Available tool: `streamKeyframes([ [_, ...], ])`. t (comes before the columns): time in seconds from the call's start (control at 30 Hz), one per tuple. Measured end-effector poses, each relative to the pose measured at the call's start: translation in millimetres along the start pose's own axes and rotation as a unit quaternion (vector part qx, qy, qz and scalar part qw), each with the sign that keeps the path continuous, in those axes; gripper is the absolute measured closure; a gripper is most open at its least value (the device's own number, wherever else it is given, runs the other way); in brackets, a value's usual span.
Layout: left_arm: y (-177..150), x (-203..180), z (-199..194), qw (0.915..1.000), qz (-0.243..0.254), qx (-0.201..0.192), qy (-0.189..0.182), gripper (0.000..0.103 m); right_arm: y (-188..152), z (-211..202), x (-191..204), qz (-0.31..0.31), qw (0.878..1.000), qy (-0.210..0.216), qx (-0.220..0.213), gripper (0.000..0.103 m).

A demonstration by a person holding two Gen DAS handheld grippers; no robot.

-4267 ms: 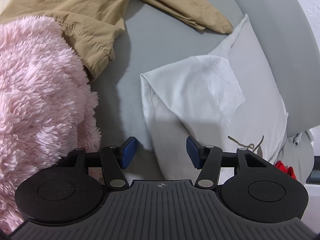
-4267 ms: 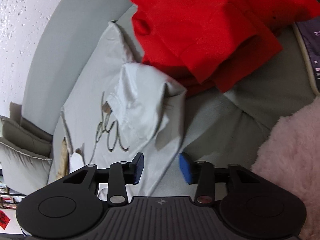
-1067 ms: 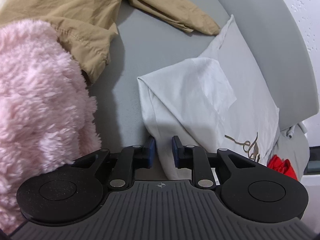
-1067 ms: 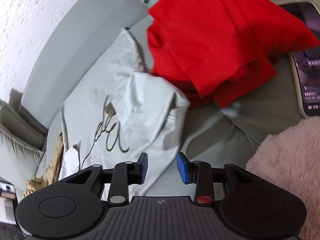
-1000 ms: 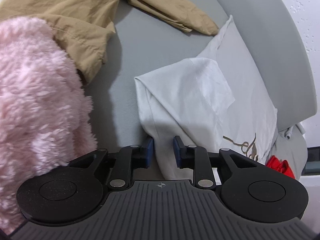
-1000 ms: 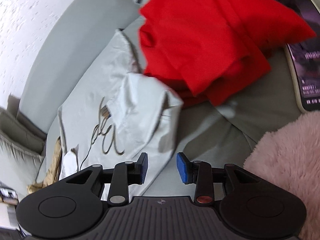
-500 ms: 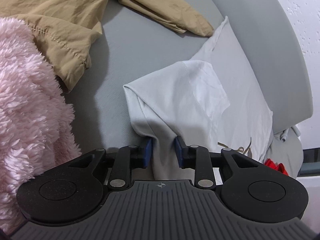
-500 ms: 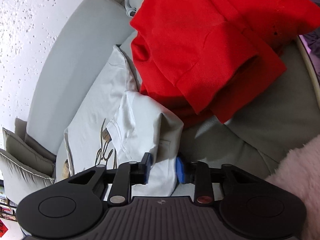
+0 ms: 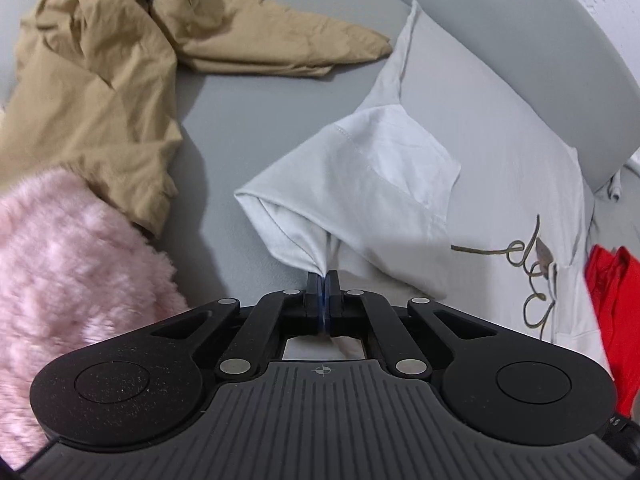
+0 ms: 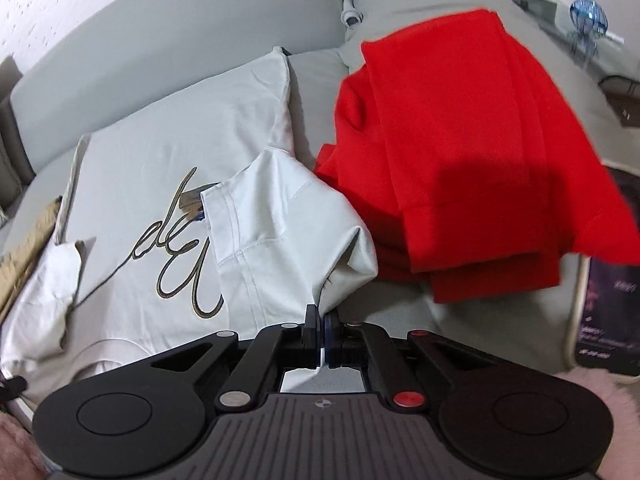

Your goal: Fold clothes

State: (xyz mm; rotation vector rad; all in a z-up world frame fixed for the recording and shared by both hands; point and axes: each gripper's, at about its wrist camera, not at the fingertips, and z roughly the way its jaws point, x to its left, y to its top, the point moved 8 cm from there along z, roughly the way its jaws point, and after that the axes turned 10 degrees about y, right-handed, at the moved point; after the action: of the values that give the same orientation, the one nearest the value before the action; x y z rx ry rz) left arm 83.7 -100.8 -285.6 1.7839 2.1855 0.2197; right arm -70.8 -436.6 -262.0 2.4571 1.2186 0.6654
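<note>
Cloth first: a white T-shirt (image 9: 360, 184), thin soft cotton with looping gold script, lies on the grey sofa (image 9: 256, 92), sleeves already turned in. Left gripper (image 9: 322, 280) and right gripper (image 10: 322, 316) each have jaws clamped on a bottom corner, the fabric tenting up. Likely the hem fold; next calls for carrying both corners evenly toward the collar. Nearby: crumpled tan garment (image 9: 92, 92), fluffy pink fleece (image 9: 68, 272), smooth red garment (image 10: 460, 148).
</note>
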Motion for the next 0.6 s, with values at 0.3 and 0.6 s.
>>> streamKeyframes([
  [0.3,-16,6,-15,0.9987,0.04,-0.002,0.031,0.103,-9,-14,-3,-0.004,1.0,-0.018,0.012,0.102],
  [0.6,-22,7,-15,0.998,0.047,0.014,0.041,0.068,-5,-12,-8,0.035,0.999,0.016,0.019,0.058],
])
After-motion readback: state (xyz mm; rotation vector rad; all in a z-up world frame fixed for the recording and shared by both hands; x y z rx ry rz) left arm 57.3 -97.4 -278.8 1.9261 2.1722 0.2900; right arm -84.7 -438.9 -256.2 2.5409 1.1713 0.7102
